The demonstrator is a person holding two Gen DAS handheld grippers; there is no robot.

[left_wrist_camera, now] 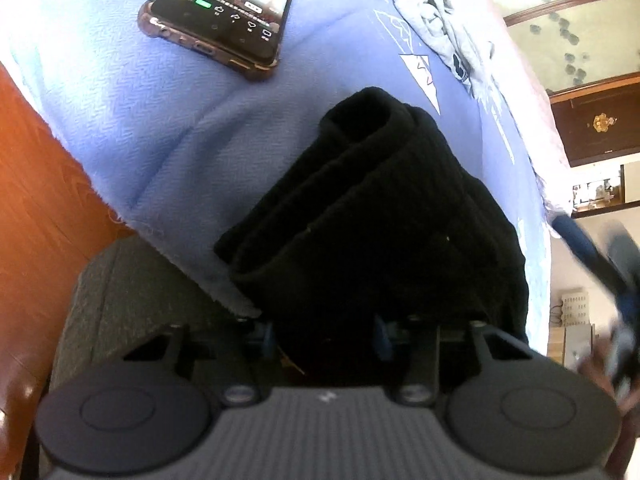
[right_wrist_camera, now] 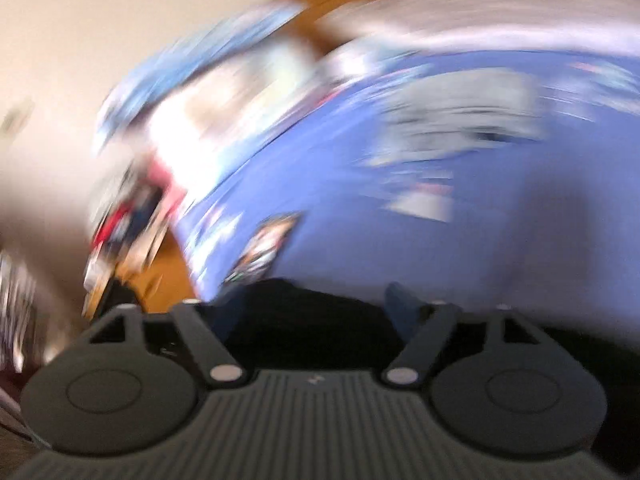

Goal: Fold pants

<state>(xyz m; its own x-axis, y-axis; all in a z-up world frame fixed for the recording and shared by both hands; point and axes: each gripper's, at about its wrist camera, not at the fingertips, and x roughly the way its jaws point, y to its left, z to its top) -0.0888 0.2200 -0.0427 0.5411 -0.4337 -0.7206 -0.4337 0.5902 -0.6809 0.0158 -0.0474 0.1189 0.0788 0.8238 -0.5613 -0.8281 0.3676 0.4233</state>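
The black pants (left_wrist_camera: 372,216) lie folded into a thick bundle on the blue bedspread (left_wrist_camera: 160,120), at its near edge. My left gripper (left_wrist_camera: 324,334) is at the bundle's near end, and the dark cloth fills the space between its blue fingertips; whether it grips is unclear. The right wrist view is badly motion-blurred. My right gripper (right_wrist_camera: 316,308) is open, its fingers spread wide over black cloth (right_wrist_camera: 304,320) at the bed's edge. The right gripper also shows blurred at the right edge of the left wrist view (left_wrist_camera: 616,280).
A phone (left_wrist_camera: 220,12) with a lit screen lies on the bedspread at the far left. A crumpled grey garment (left_wrist_camera: 436,20) lies farther back. A brown wooden bed frame (left_wrist_camera: 44,200) runs along the left. A dark foam block (left_wrist_camera: 132,288) sits under the left finger.
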